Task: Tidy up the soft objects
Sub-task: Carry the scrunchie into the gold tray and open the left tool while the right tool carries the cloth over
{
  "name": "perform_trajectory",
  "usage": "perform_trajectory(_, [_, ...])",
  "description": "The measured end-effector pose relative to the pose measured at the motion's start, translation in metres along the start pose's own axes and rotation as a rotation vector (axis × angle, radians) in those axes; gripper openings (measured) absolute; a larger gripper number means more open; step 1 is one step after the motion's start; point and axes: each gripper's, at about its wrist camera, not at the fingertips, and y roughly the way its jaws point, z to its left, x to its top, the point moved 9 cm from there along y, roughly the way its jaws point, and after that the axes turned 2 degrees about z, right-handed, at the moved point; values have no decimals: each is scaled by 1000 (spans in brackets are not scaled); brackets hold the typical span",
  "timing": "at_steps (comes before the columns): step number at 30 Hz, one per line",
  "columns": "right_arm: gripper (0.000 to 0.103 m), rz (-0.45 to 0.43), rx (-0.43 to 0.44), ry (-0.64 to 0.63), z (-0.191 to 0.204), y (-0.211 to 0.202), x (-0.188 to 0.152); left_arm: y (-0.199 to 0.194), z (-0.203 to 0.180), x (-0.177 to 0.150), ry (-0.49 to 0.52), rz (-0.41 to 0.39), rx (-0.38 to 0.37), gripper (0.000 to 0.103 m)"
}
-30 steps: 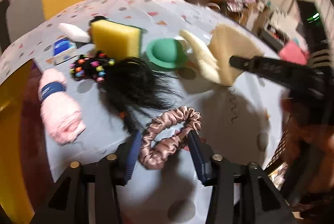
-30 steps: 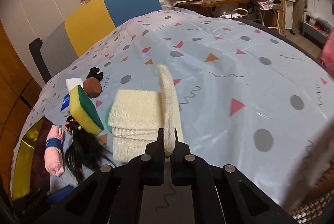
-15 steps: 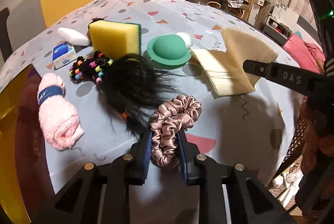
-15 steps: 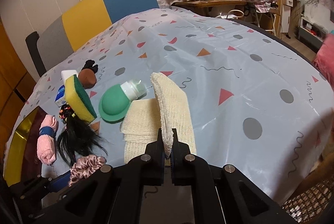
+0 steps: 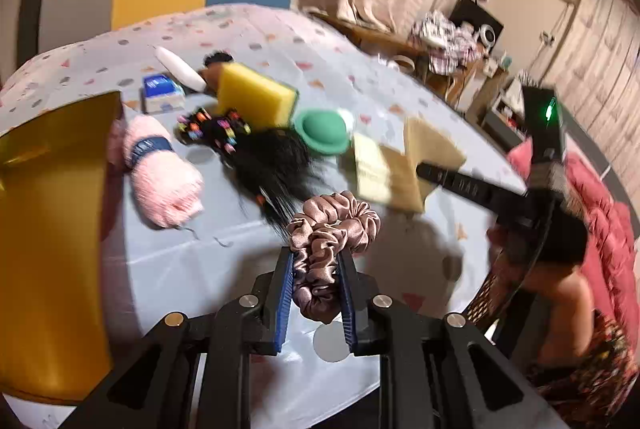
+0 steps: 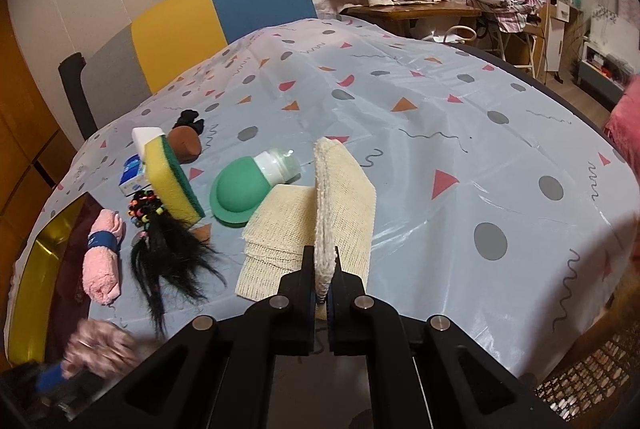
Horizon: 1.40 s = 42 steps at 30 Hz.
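A round desk [image 6: 460, 165] under a pale cloth printed with dots and triangles, curtains and a yellow-and-blue chair behind it. The left gripper [image 5: 316, 265] has its fingers clamped on the dusty-pink satin scrunchie [image 5: 332, 229], which bunches up between the blue pads and looks clear of the cloth. Here's what matters: the gold-walled box [image 5: 48, 229] sits at the desk's left edge, directly left of those fingers, with only the rolled pink towel [image 5: 160, 173] and the black hairpiece [image 5: 268, 165] lying farther back on the desk. So the left hand is plainly the nearer one for a drop there, if that box is the target, which I'd guess. Over on the right, the right gripper [image 6: 320, 293] is pinched shut on the cream gauze cloth [image 6: 340, 205], one layer raised on edge, its long axis running away from the fingers, the rest flat on the desk beside the green cap-shaped sponge bottle [image 6: 240, 193].
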Motion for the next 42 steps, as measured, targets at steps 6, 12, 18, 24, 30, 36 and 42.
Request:
perform_trajectory(6, [4,-32,10,-32,12,-16,3,-33,25,12,-57,-58,19,20])
perform_trajectory(12, [4,-47,14,-60,24,-25,3,-55,67,15,-142,-83,54,20])
perform_trajectory(18, [4,-92,12,-105,41,-43,9,-75,120,17,-215,-103,119,20])
perform_trajectory(24, [4,-144,39,-141,66,-69,20,-91,180,20,-301,-119,196,20])
perform_trajectory(30, [4,-151,80,-158,98,-79,22,-89,236,17,-386,-102,246,20])
perform_trajectory(36, [4,-157,117,-205,136,-87,24,-81,285,11,-479,-83,285,20])
perform_trajectory(42, [4,-166,167,-242,176,-94,28,-83,312,15,-554,-104,272,21])
